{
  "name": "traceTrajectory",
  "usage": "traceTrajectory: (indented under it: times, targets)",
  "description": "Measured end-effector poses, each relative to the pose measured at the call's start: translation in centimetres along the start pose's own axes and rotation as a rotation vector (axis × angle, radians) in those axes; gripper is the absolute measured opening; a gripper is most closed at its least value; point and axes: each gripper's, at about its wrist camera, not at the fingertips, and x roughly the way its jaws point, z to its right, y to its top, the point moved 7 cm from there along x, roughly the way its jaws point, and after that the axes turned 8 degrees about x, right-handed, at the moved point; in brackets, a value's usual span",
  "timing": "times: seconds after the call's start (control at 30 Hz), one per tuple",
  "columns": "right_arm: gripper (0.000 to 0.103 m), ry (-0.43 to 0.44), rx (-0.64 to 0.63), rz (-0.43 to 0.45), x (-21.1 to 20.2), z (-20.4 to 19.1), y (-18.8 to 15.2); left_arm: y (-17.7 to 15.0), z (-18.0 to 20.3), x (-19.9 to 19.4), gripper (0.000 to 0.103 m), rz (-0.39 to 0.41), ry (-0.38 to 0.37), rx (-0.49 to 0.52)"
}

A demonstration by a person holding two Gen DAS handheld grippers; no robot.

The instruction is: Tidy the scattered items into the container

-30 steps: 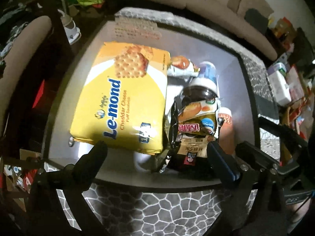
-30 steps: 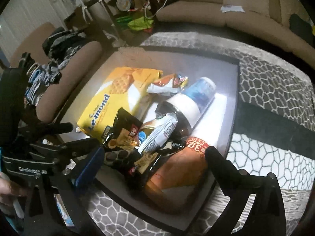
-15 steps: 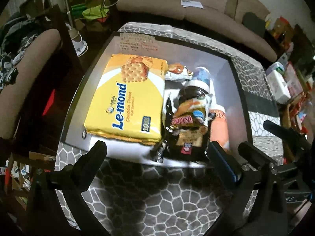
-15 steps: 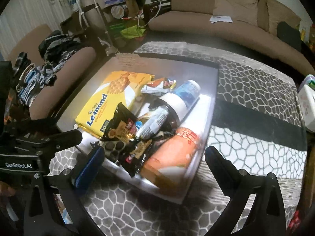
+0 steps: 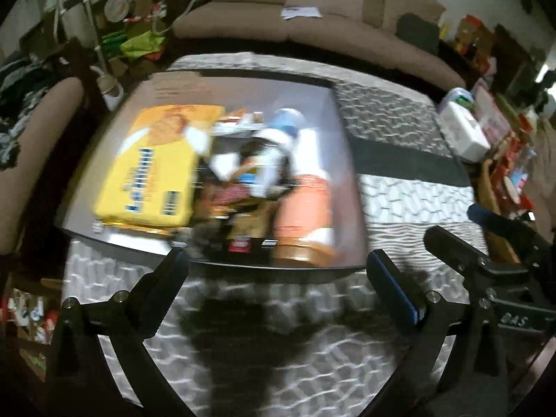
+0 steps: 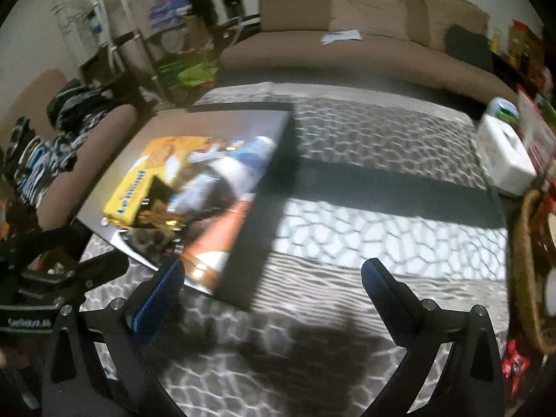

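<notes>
A shallow dark container [image 5: 243, 83] sits on the patterned table and also shows in the right wrist view [image 6: 222, 118]. Inside lie a yellow Le-mond cracker box [image 5: 153, 170], an orange packet [image 5: 302, 208], a dark snack bag [image 5: 239, 215] and a blue-capped jar [image 5: 285, 128]. The yellow box [image 6: 146, 180] and orange packet [image 6: 222, 232] show blurred in the right wrist view. My left gripper [image 5: 278, 267] is open and empty, above the container's near edge. My right gripper [image 6: 271, 278] is open and empty, over the table to the right of the container.
The grey honeycomb tablecloth [image 6: 365, 229] has a dark stripe [image 6: 382, 177]. A white box [image 6: 504, 156] and a wicker basket [image 6: 528, 278] stand at the table's right edge. A brown sofa [image 6: 347, 48] runs behind, a padded seat [image 5: 41, 139] to the left.
Both grippers have pulled back and up from the container, so it looks smaller and farther. Both stay open and empty. The items in the container have not moved.
</notes>
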Motion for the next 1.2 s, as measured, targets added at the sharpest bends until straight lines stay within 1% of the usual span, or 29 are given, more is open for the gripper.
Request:
traceTrajectory:
  times: [0.17, 0.27, 0.43, 0.53, 0.67, 0.8, 1.0, 1.2]
  targets:
    - [0.103, -0.066, 0.054, 0.015, -1.0, 6.4, -0.8, 0.4, 6.2, 1.5, 0.103, 0.042, -0.036, 0.037]
    - [0.103, -0.102, 0.091, 0.011, -1.2, 10.1, -1.4, 0.4, 9.7, 2.9, 0.103, 0.029, -0.061, 0.067]
    - [0.103, -0.142, 0.13, 0.011, -1.5, 15.0, -2.0, 0.4, 13.9, 4.8, 0.103, 0.012, -0.066, 0.104]
    - [0.103, -0.169, 0.146, 0.019, -1.5, 17.3, -2.3, 0.4, 15.5, 5.6, 0.103, 0.02, -0.063, 0.108]
    - [0.103, -0.181, 0.175, 0.011, -1.0, 20.0, -3.0, 0.2, 17.5, 7.2, 0.103, 0.023, -0.051, 0.13]
    - [0.103, -0.192, 0.175, 0.009, 0.3, 21.6, -3.9, -0.4, 19.2, 9.6, 0.103, 0.009, -0.059, 0.139]
    - [0.103, -0.193, 0.174, -0.015, 3.5, 23.1, -5.8, -2.3, 19.7, 14.4, 0.103, -0.02, -0.023, 0.114]
    - [0.103, -0.211, 0.149, 0.003, 5.5, 24.0, -6.4, -2.8, 18.8, 17.3, 0.103, -0.02, 0.022, 0.108]
